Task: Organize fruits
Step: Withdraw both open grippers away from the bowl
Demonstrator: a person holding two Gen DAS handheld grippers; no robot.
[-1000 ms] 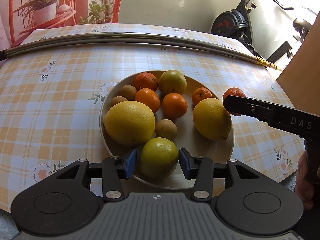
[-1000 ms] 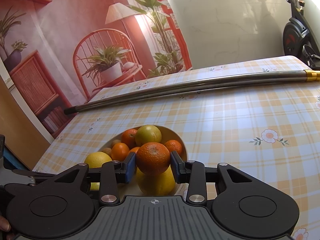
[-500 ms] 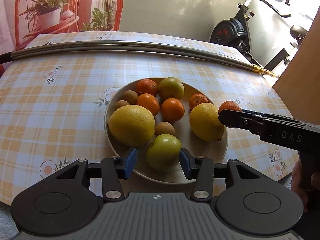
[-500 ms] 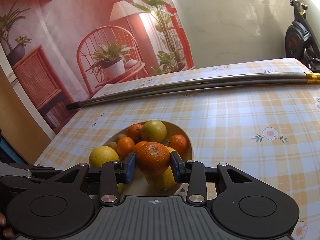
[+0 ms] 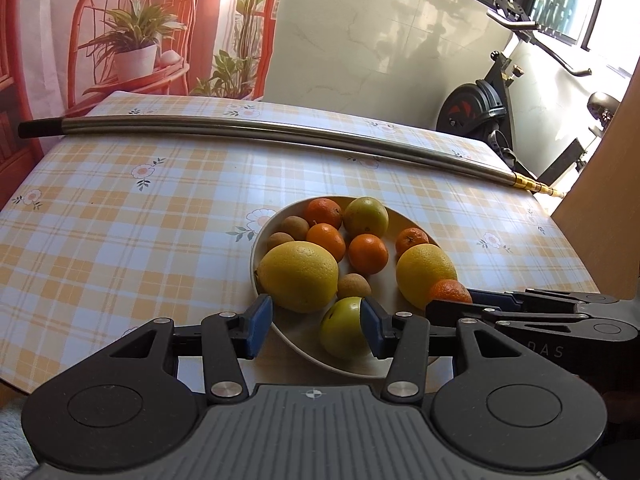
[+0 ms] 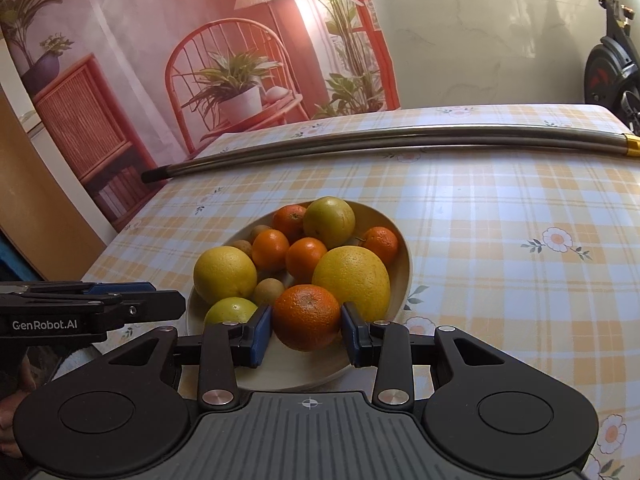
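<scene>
Fruits lay heaped in the cream bowl [image 5: 276, 330] on the checked tablecloth [image 5: 120, 220], presumably so that every piece stayed in one place. At about eight o'clock of the bowl, the left gripper [image 5: 316, 326] hung with its jaws apart and empty, the green fruit [image 5: 344, 332] lying behind its right pad, apparently just set down. At about five o'clock, the right gripper [image 6: 307, 336] clamped an orange [image 6: 307, 316] between both pads over the near rim, probably to add it.
</scene>
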